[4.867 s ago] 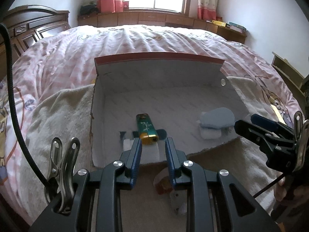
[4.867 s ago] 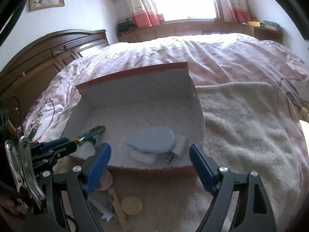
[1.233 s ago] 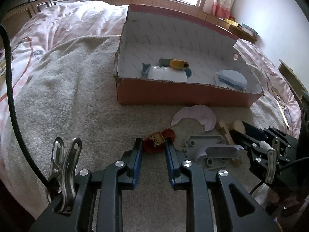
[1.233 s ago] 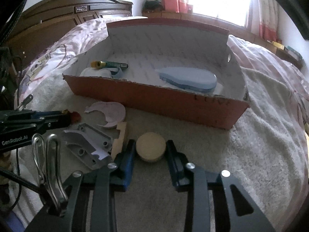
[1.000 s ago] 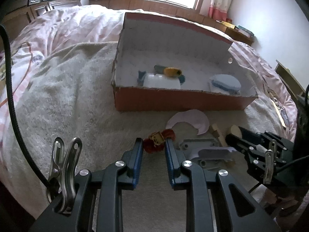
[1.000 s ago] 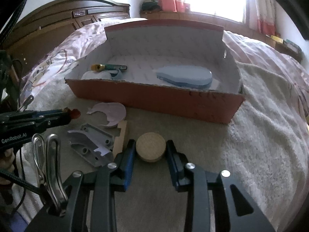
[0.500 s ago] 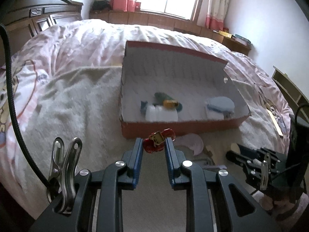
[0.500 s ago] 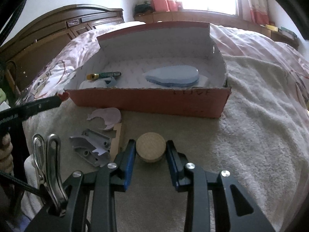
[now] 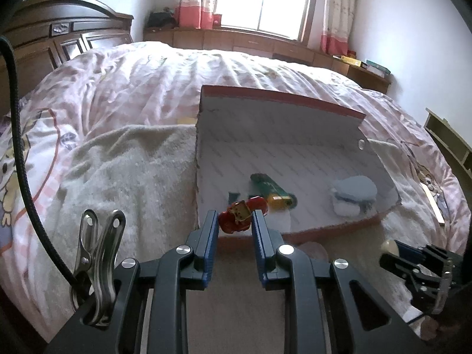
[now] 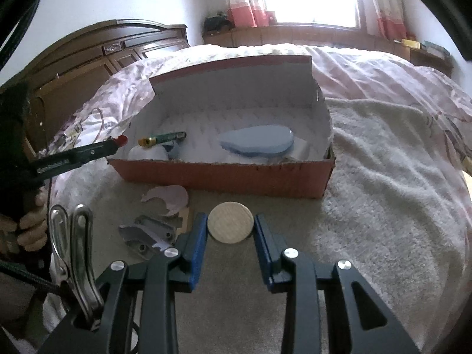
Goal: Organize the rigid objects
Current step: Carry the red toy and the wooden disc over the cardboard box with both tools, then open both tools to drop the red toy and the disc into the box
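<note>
My left gripper (image 9: 234, 221) is shut on a small red toy car (image 9: 242, 214) and holds it over the front left corner of the open red cardboard box (image 9: 333, 230); it also shows in the right wrist view (image 10: 119, 141). My right gripper (image 10: 230, 227) is shut on a round wooden disc (image 10: 230, 221), held above the towel in front of the box (image 10: 224, 175). In the box lie a green lighter (image 9: 270, 190), a white piece and a blue oval lid (image 10: 256, 144).
On the beige towel (image 10: 383, 206) in front of the box lie a pale pink curved shard (image 10: 169, 196), a grey plastic bracket (image 10: 146, 236) and a wooden stick (image 10: 185, 221). The pink bedspread, a wooden headboard (image 10: 88, 56) and window shelves lie behind.
Both grippers have risen from the towel with their objects. The left one has carried the toy car forward over the box's front left corner. The right one has lifted the disc.
</note>
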Demonstrator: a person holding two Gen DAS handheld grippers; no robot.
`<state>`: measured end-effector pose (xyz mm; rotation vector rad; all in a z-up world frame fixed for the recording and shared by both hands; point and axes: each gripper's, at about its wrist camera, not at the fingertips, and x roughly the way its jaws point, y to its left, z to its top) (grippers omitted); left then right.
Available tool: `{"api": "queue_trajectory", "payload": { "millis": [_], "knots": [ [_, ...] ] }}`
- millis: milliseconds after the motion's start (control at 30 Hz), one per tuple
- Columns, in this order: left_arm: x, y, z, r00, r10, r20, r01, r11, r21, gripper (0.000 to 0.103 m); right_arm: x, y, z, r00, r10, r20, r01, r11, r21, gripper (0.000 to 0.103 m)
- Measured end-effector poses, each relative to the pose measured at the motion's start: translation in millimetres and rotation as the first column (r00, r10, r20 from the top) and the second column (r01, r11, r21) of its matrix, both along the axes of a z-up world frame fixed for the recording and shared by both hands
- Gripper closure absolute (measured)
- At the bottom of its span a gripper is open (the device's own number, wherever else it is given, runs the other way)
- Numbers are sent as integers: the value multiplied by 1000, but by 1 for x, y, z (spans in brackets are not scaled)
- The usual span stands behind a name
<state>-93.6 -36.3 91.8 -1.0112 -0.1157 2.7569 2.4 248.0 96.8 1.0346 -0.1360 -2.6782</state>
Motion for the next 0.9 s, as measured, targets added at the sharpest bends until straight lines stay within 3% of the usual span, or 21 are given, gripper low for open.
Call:
{"api": "queue_trajectory", "payload": {
  "millis": [533, 900],
  "knots": [
    [-16, 3, -11, 998, 25, 51, -24, 1000, -10, 79, -11, 5, 1, 1000, -12, 4, 12, 1000, -21, 70],
    [-14, 5, -11, 998, 31, 48, -30, 999, -22, 78, -25, 13, 20, 998, -32, -48, 31, 999, -18, 70]
  ]
}}
